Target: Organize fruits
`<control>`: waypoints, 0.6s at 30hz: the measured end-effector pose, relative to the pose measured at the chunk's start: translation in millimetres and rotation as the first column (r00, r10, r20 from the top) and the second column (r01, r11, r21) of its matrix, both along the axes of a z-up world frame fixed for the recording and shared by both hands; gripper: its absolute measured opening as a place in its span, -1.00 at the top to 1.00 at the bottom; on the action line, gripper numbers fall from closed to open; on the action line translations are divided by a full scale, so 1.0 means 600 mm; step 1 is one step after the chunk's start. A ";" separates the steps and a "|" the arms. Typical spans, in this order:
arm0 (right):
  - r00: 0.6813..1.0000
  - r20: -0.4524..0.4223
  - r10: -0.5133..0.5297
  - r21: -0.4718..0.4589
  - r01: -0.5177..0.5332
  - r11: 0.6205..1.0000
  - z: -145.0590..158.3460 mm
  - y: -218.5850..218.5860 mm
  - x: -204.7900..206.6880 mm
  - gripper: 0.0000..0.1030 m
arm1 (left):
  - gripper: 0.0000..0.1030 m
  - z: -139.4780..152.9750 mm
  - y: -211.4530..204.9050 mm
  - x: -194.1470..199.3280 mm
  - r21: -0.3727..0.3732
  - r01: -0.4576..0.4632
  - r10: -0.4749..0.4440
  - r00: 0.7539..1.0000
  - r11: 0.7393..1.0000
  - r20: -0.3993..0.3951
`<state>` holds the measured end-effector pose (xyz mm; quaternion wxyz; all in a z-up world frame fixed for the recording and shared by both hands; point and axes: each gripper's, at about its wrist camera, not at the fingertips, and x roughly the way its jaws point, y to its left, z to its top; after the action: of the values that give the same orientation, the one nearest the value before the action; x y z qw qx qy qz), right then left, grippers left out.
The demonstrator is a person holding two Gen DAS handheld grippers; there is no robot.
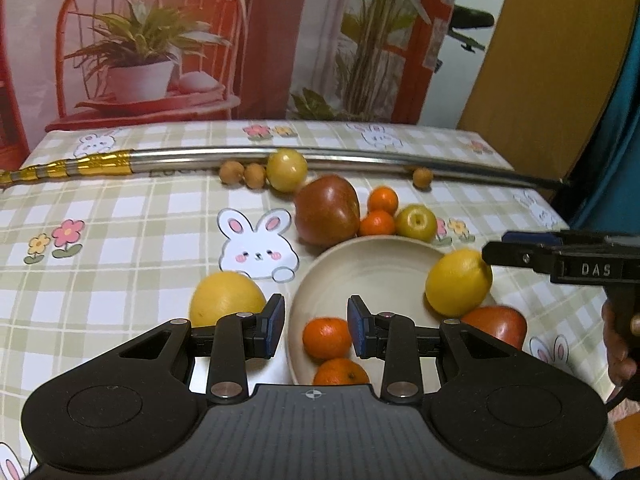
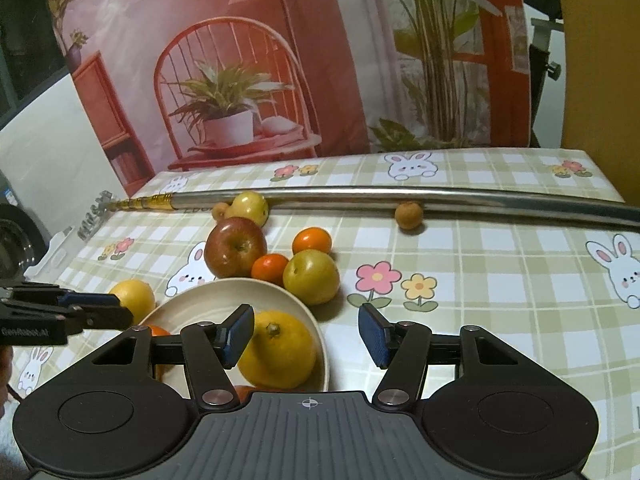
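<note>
Sitting in the bowl [image 2: 320, 334], the big yellow fruit [image 2: 276, 354] lies just left of the middle between the right gripper's [image 2: 306, 336] released jaws. The left gripper's [image 1: 316, 330] jaws, released too, straddle a small orange [image 1: 326, 338].

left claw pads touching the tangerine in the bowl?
Apart. In the left wrist view the left claw stands open, and bare bowl shows between each pad and the tangerine.
</note>
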<state>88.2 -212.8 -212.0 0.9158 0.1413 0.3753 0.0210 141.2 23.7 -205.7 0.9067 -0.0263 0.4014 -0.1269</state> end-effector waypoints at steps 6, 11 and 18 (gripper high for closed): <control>1.000 0.011 -0.015 -0.008 0.015 1.000 0.005 -0.006 -0.001 -0.06 | 0.30 0.020 0.033 0.002 -0.038 -0.061 0.061 0.998 0.997 0.020; 1.000 0.014 -0.022 -0.012 0.022 1.000 0.007 -0.009 -0.002 -0.06 | 0.29 0.027 0.066 0.006 -0.074 -0.126 0.128 0.992 0.989 0.017; 1.000 0.015 -0.026 -0.013 0.026 1.000 0.006 -0.009 -0.002 -0.06 | 0.27 0.019 0.086 0.011 -0.089 -0.188 0.188 0.982 0.978 -0.006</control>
<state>87.2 -218.1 -208.2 0.9196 0.1400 0.3670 0.0078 147.6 75.4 -194.3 0.9130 -0.1043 0.3900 -0.0583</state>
